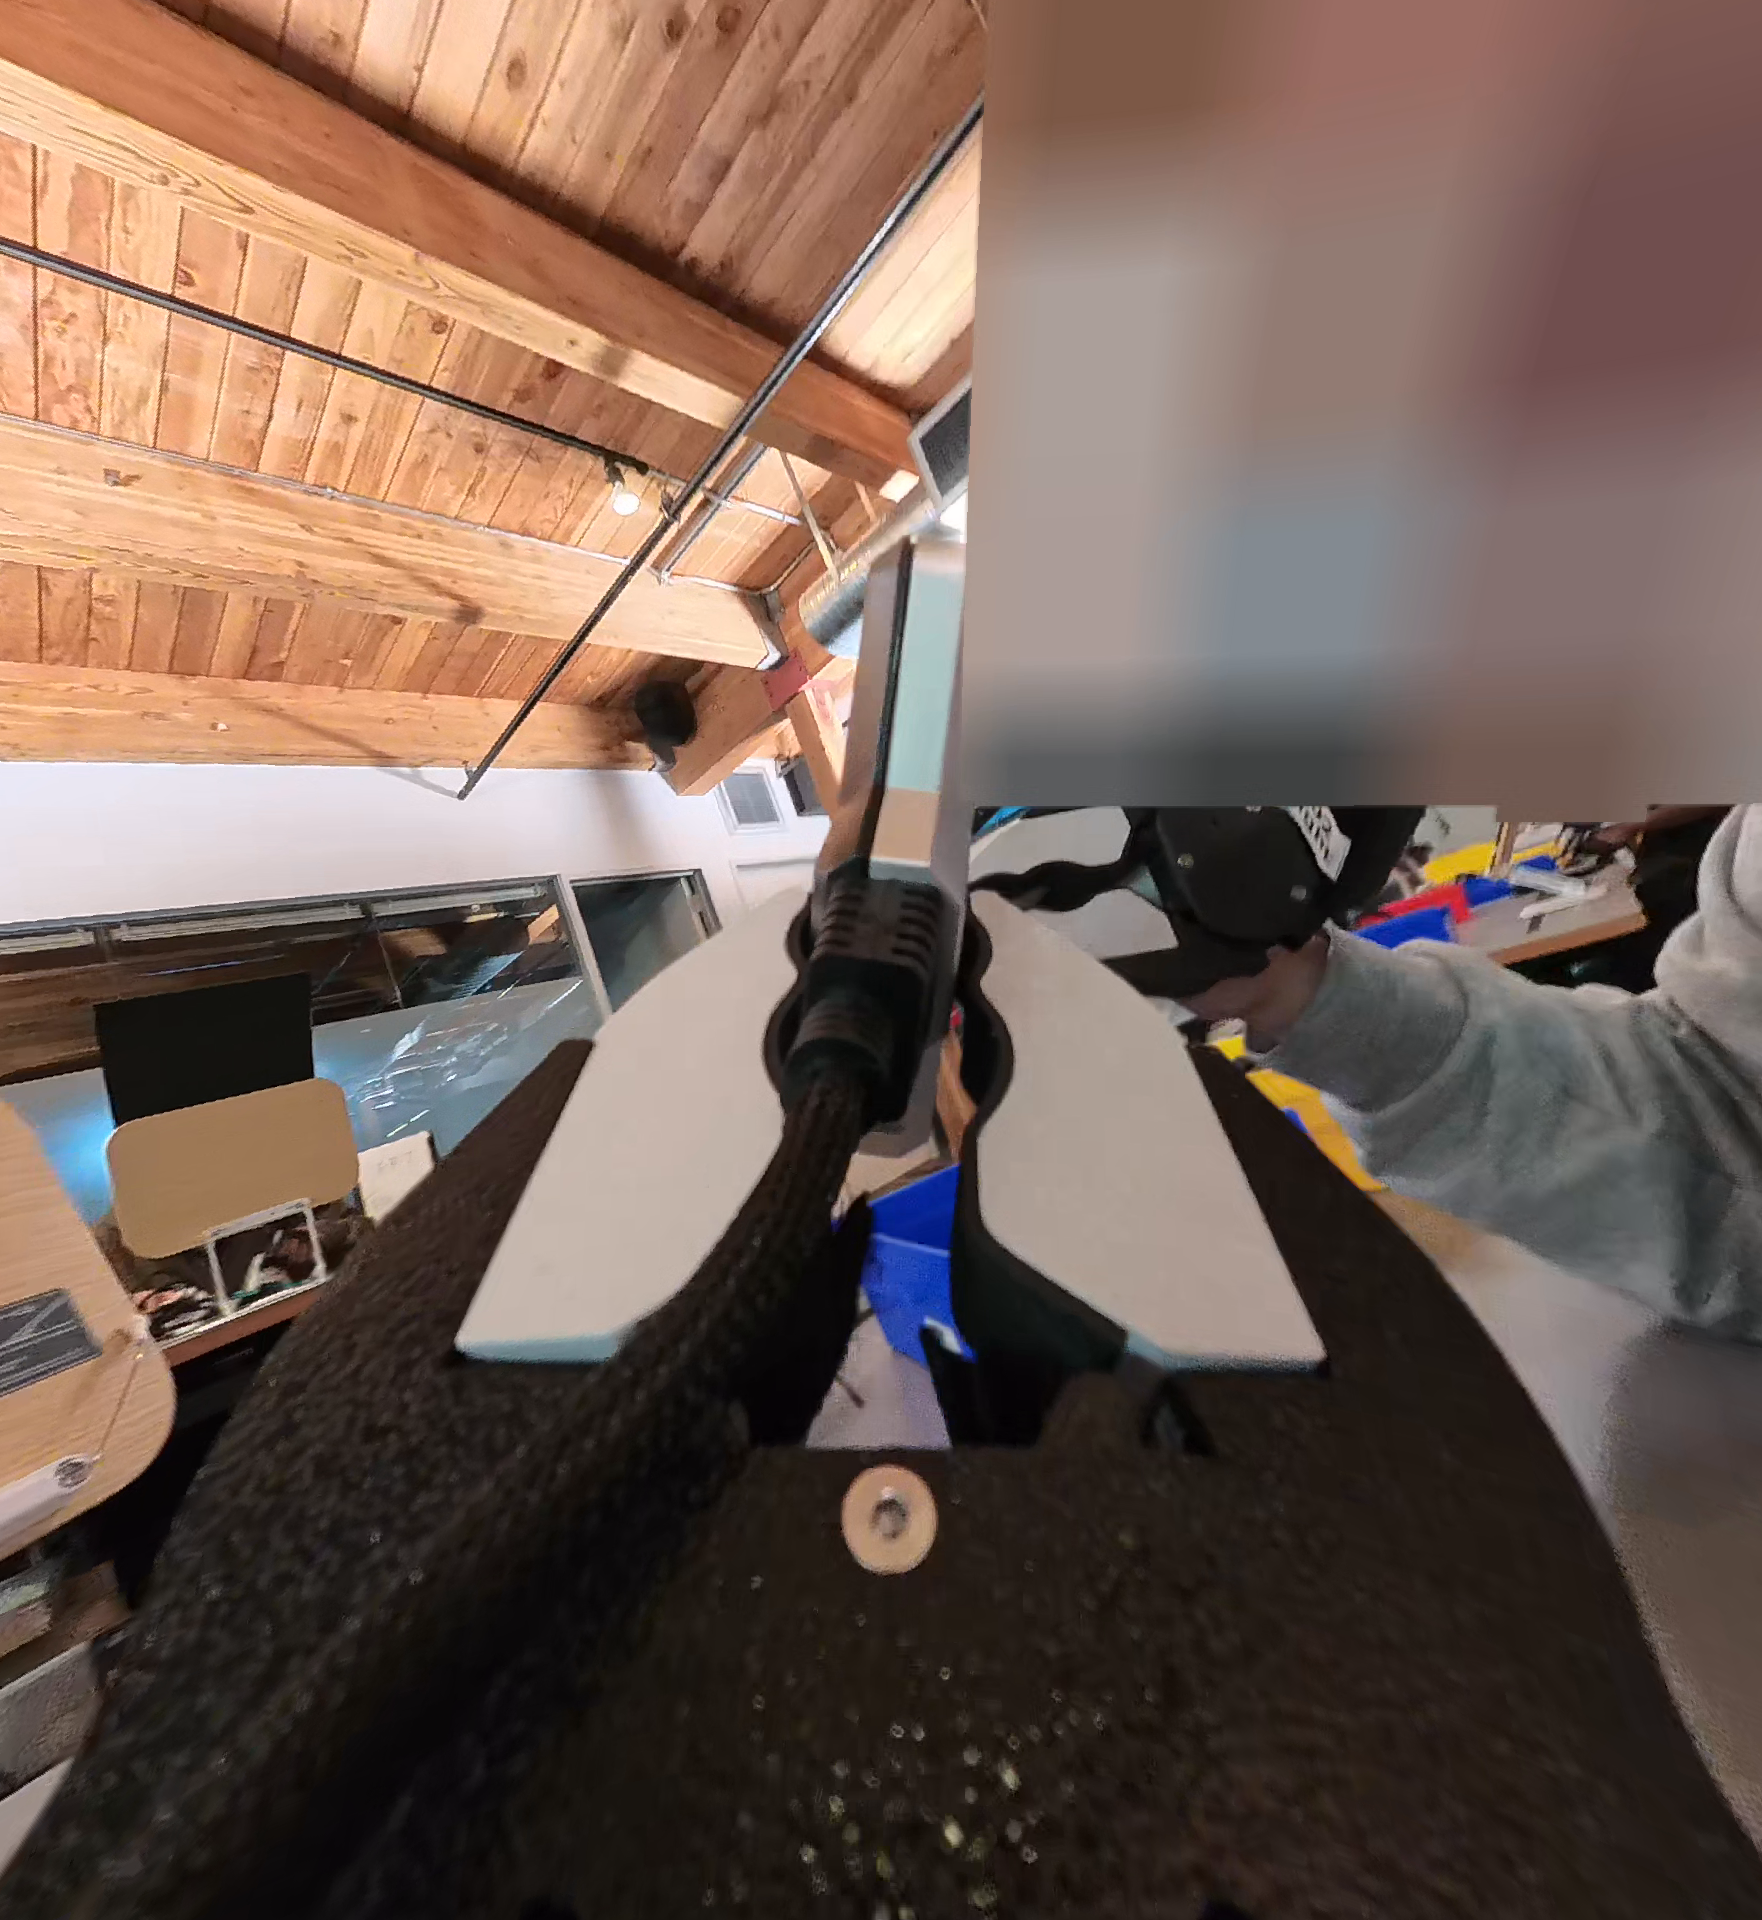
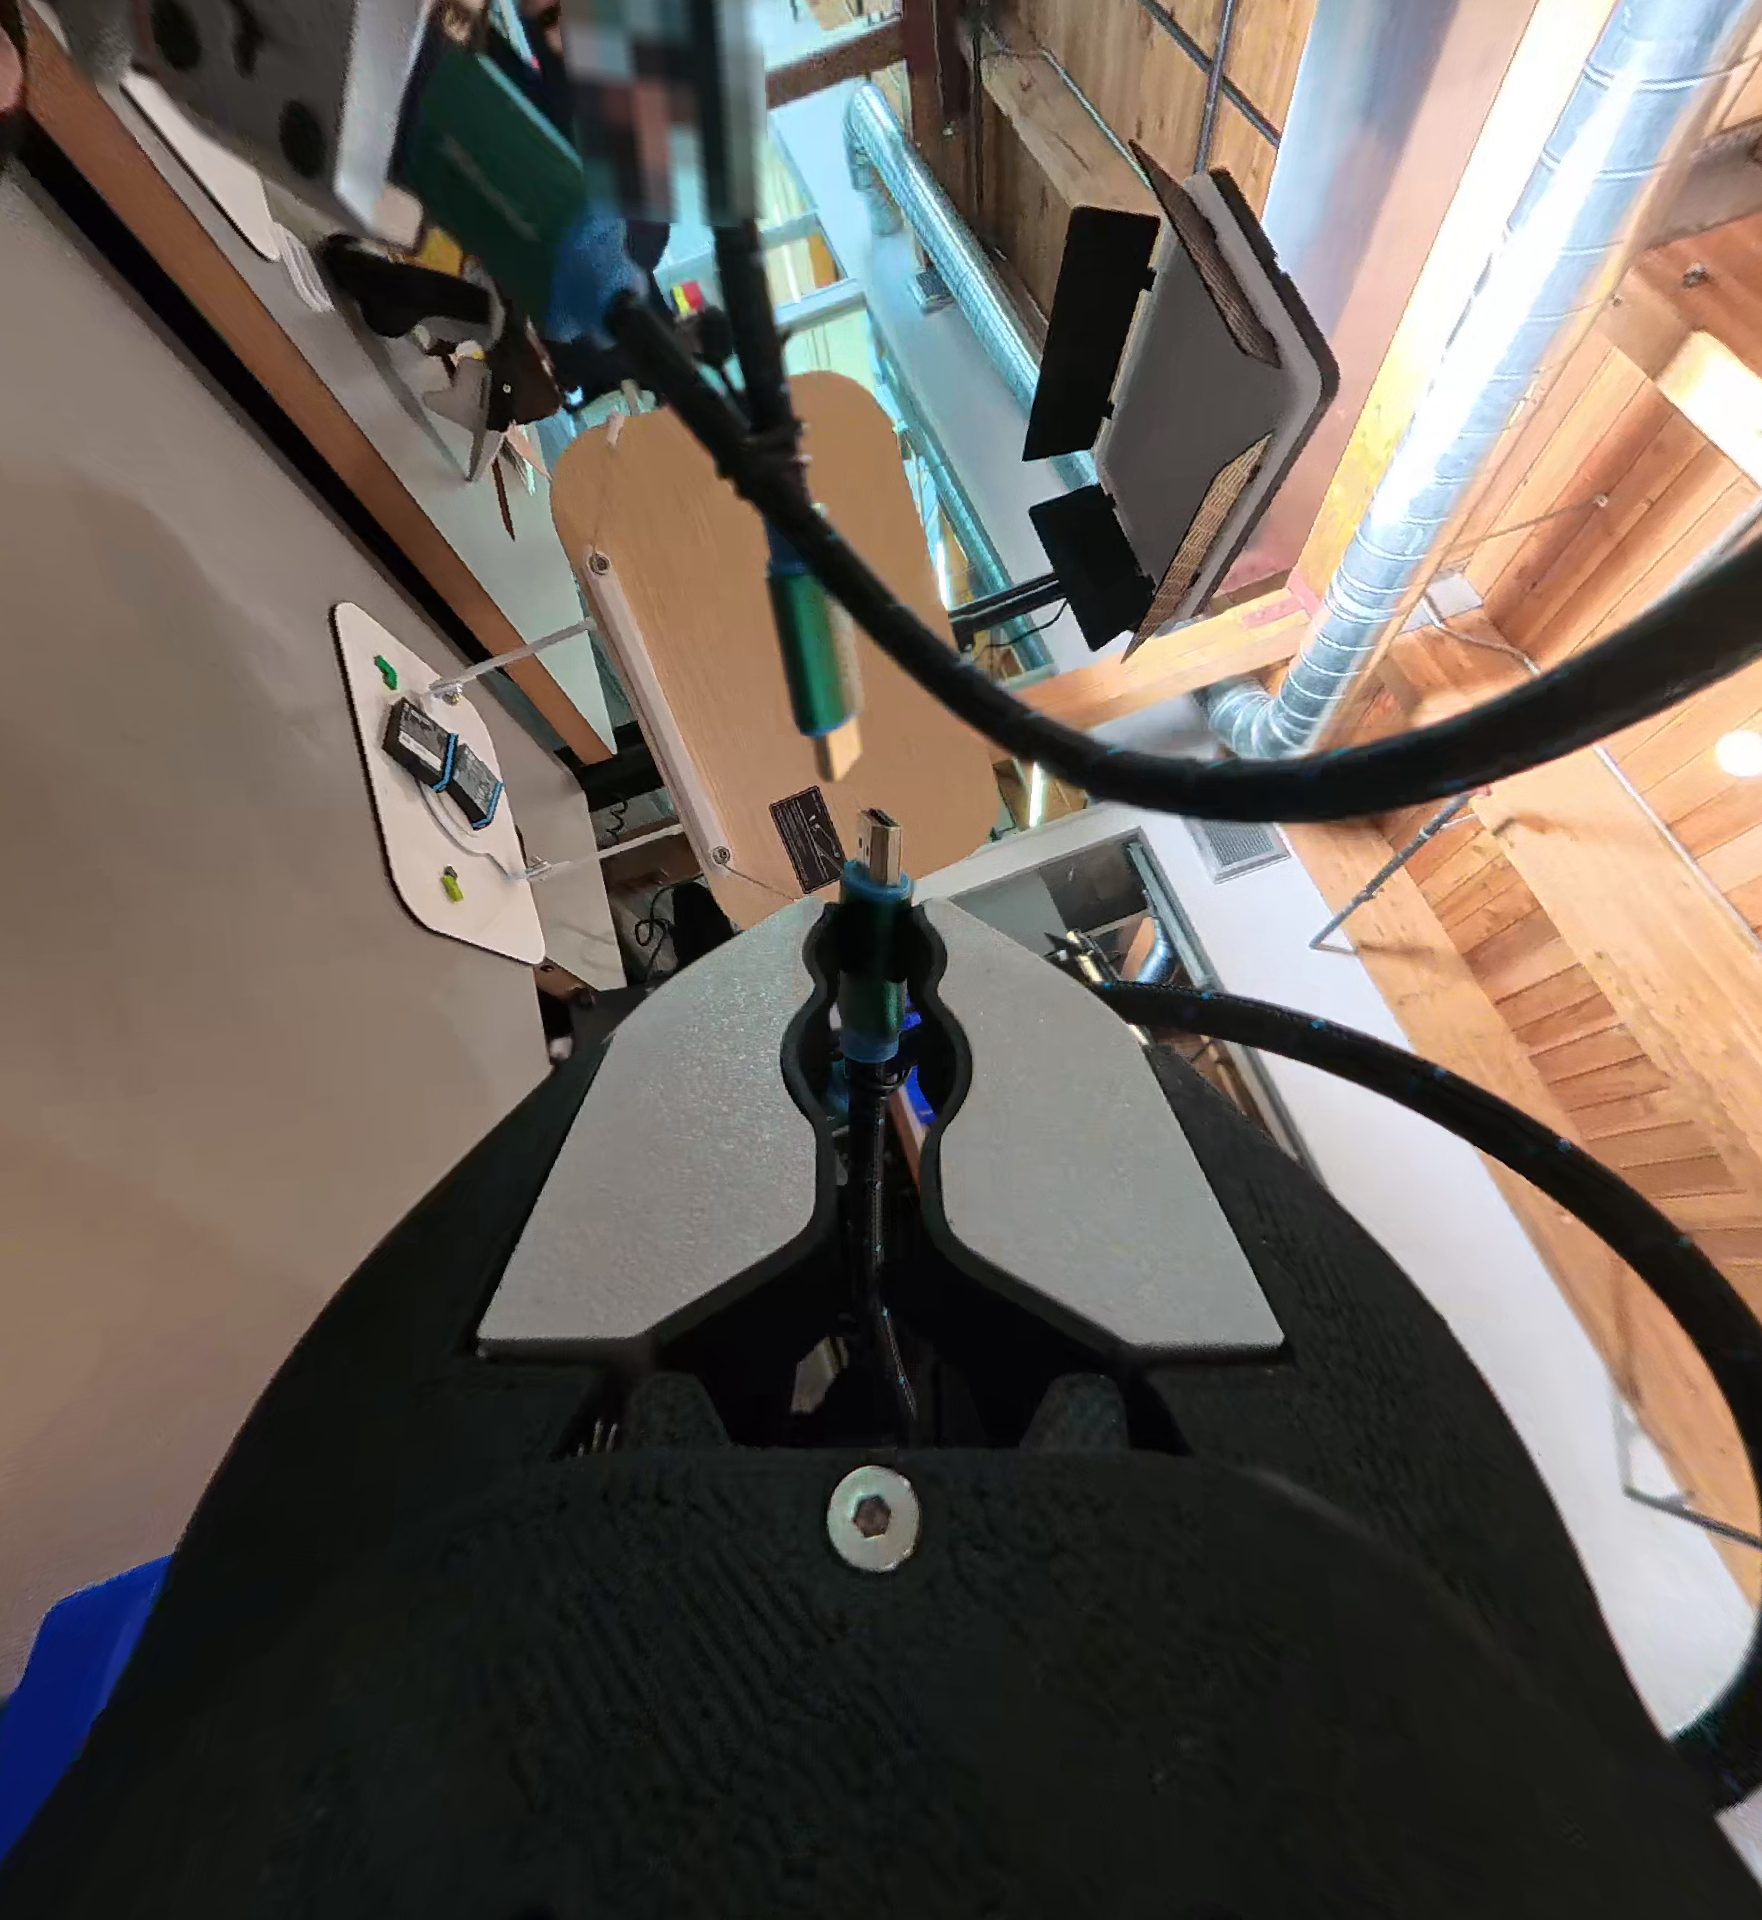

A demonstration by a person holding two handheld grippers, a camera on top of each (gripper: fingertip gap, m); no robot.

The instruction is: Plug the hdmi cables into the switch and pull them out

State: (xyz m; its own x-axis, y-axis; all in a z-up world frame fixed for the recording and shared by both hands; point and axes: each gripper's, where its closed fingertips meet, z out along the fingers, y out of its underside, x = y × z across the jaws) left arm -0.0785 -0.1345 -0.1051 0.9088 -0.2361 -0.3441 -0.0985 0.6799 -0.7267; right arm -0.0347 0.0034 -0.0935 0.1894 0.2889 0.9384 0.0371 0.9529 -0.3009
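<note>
Left tool [image 1: 882, 966] clenched on black ribbed plug [image 1: 872, 940]; right tool [image 2: 872, 961] grasping green HDMI connector [image 2: 872, 982]. Risk: braided cable [image 2: 1479, 1122] loop at 3 o'clock snags, twists connector in grip.

Braided cable [image 2: 1479, 1132] leaving right edge, slab [image 1: 908, 727] top under blur patch

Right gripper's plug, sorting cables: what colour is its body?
Green with blue end bands, clearest in the right wrist view.
</note>
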